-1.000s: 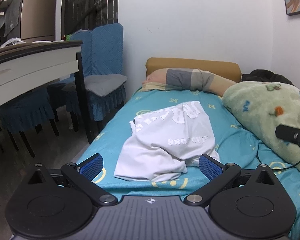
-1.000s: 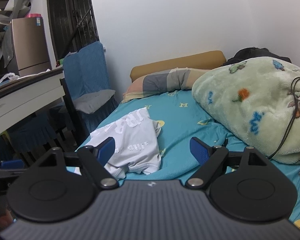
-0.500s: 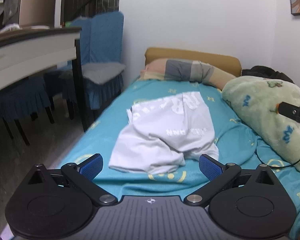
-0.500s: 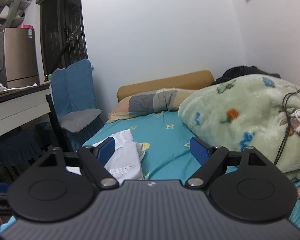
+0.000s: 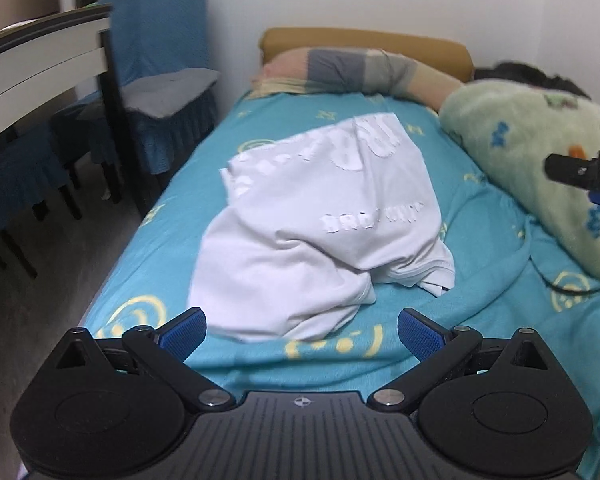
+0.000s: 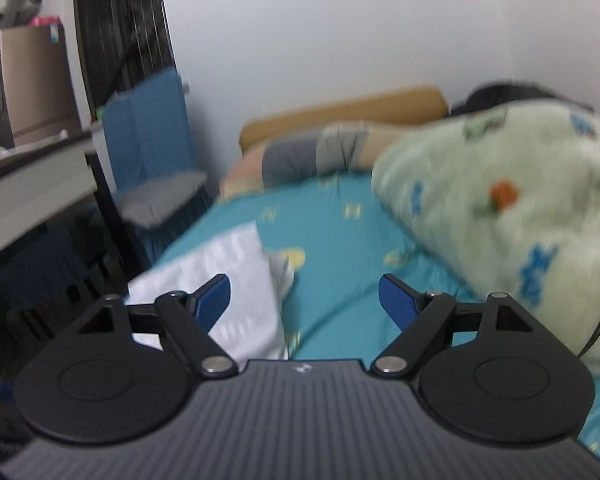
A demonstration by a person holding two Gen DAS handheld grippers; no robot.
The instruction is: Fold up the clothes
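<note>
A crumpled white T-shirt (image 5: pixel 320 224) with white lettering lies on the teal bed sheet (image 5: pixel 480 320), mid-bed. My left gripper (image 5: pixel 302 330) hovers open just short of the shirt's near hem, nothing between its blue pads (image 5: pixel 182 330). In the right wrist view the same shirt (image 6: pixel 240 280) shows blurred at lower left. My right gripper (image 6: pixel 304 300) is open and empty above the sheet (image 6: pixel 340 240), its left pad over the shirt's edge. The right gripper's black tip (image 5: pixel 580 170) also shows at the right edge of the left wrist view.
A green fleece blanket (image 5: pixel 540 152) is heaped along the bed's right side, with a black cable (image 5: pixel 560 280) trailing off it. A striped pillow (image 5: pixel 360 70) lies against the tan headboard. Left of the bed stand a blue-covered chair (image 5: pixel 160 72) and a table (image 5: pixel 40 64).
The left gripper has moved closer to the shirt and tilted down over it. The right gripper's view has swung and blurred, with the shirt still at its lower left. Both stay open.
</note>
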